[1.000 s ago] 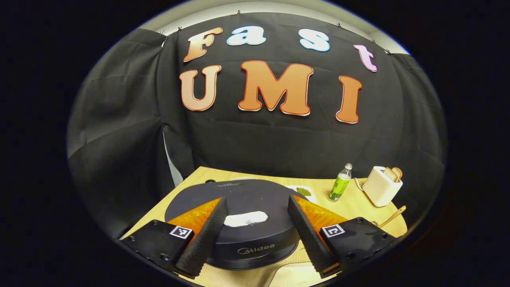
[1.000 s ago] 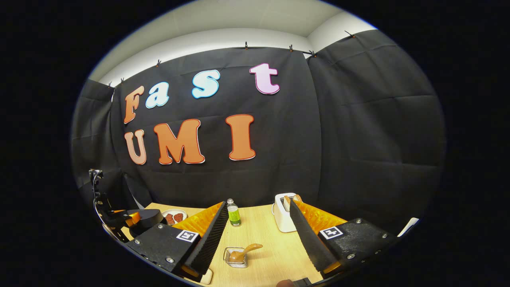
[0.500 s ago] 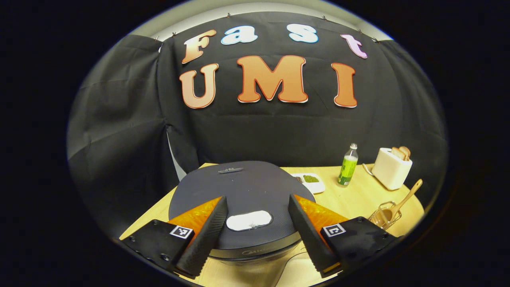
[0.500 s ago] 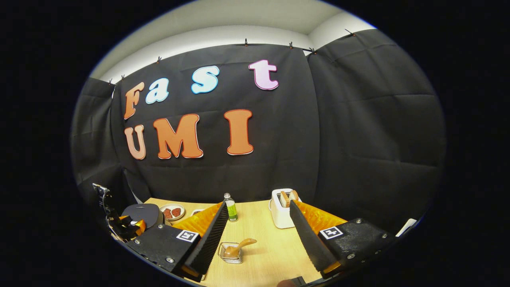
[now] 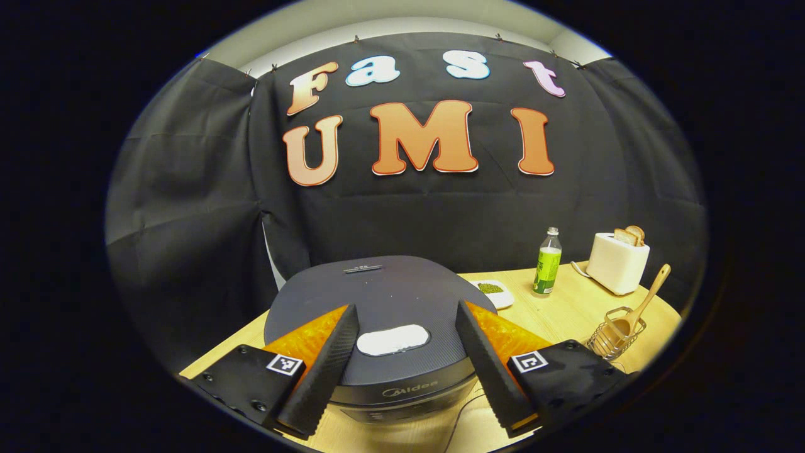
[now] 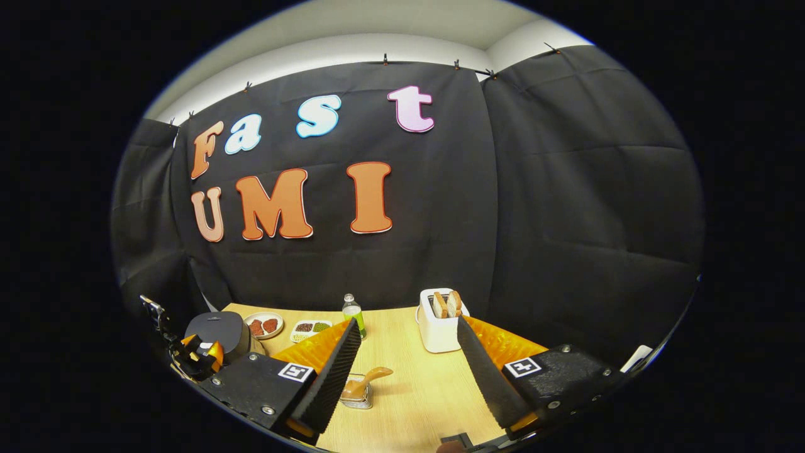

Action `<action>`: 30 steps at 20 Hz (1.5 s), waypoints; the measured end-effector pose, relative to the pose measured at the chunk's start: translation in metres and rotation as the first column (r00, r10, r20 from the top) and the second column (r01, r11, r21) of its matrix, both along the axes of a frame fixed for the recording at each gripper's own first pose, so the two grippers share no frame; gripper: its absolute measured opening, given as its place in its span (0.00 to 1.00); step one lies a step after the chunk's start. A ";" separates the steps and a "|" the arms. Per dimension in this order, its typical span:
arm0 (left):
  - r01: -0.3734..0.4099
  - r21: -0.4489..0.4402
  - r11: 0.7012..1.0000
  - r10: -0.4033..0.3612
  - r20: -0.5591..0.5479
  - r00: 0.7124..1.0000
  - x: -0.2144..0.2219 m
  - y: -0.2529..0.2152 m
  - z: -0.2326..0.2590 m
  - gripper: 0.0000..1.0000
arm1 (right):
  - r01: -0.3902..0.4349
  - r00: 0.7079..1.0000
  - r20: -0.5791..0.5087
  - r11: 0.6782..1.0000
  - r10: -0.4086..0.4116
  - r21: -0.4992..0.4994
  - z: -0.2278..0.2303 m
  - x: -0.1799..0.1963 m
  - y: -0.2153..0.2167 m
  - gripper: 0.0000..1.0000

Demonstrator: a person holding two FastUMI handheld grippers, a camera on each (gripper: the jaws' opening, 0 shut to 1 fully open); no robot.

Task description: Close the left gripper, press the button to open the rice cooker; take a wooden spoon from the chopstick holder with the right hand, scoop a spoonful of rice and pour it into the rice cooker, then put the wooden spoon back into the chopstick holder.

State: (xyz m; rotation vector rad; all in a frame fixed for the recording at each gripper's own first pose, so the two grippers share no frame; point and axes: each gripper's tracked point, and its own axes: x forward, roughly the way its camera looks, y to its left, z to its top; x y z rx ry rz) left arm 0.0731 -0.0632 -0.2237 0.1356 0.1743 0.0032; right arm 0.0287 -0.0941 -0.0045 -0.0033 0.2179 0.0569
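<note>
The first step is in hand. The left hand-held gripper (image 5: 402, 371) hovers with its fingers spread wide over the closed rice cooker (image 5: 377, 302), whose pale button (image 5: 393, 340) lies between the fingertips. In my judgement the fingers must close before pressing down on it. The right hand-held gripper (image 6: 402, 371) is also open and empty; the wooden spoon (image 6: 368, 379) leans in the chopstick holder (image 6: 357, 396) at its 11 o'clock on the tabletop (image 6: 415, 390). The holder's left side is hidden behind a finger, and the small dishes are too far off to identify.
</note>
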 end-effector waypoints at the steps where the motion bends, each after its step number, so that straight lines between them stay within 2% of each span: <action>1: 0.004 0.011 1.000 -0.004 0.004 1.000 0.003 -0.001 0.002 0.99 | -0.002 1.000 0.000 1.000 0.002 0.001 -0.001 0.000 0.000 0.95; 3: 0.000 -0.002 1.000 0.000 -0.025 1.000 0.002 0.000 0.002 1.00 | -0.004 1.000 0.002 1.000 0.005 -0.005 -0.001 0.000 0.000 0.95; 6: -0.011 0.003 1.000 0.011 -0.143 0.990 0.003 0.003 0.006 0.98 | -0.017 1.000 0.014 1.000 0.017 0.003 0.005 0.000 0.004 0.95; 7: -0.010 -0.011 1.000 0.009 -0.137 0.991 0.003 0.001 0.017 0.97 | -0.022 1.000 0.020 1.000 0.022 0.008 0.007 0.001 0.006 0.95; 10: -0.003 -0.031 1.000 0.000 -0.081 0.997 0.003 0.001 0.076 1.00 | -0.039 0.999 0.035 0.999 0.039 0.011 0.012 0.002 0.013 0.95; 12: 0.004 -0.040 0.999 -0.005 -0.036 0.999 -0.002 0.004 0.119 0.96 | -0.049 0.998 0.046 0.999 0.048 0.006 0.016 0.004 0.016 0.95; 13: 0.008 -0.047 0.999 -0.009 -0.013 1.000 -0.005 0.004 0.140 1.00 | -0.054 0.997 0.053 0.999 0.053 0.007 0.019 0.004 0.019 0.95; 14: 0.007 -0.058 0.998 -0.007 0.004 1.000 -0.009 0.007 0.160 0.96 | -0.059 0.997 0.058 0.998 0.058 0.010 0.021 0.004 0.022 0.95; 15: 0.014 -0.063 0.998 -0.012 0.018 1.000 -0.013 0.008 0.177 1.00 | -0.065 0.996 0.063 0.998 0.064 0.013 0.023 0.004 0.025 0.95; 20: 0.015 -0.046 0.999 -0.009 0.122 0.992 -0.043 0.024 0.261 0.97 | -0.085 0.992 0.089 0.996 0.085 -0.005 0.032 0.004 0.039 0.95; 26: 0.032 -0.050 0.998 -0.021 0.208 0.978 -0.077 0.035 0.320 0.98 | -0.113 0.988 0.106 0.993 0.115 -0.019 0.030 0.000 0.056 0.95; 30: 0.010 -0.024 1.000 -0.005 0.214 0.977 -0.083 0.044 0.324 0.99 | -0.131 0.985 0.109 0.991 0.133 -0.023 0.030 0.001 0.065 0.95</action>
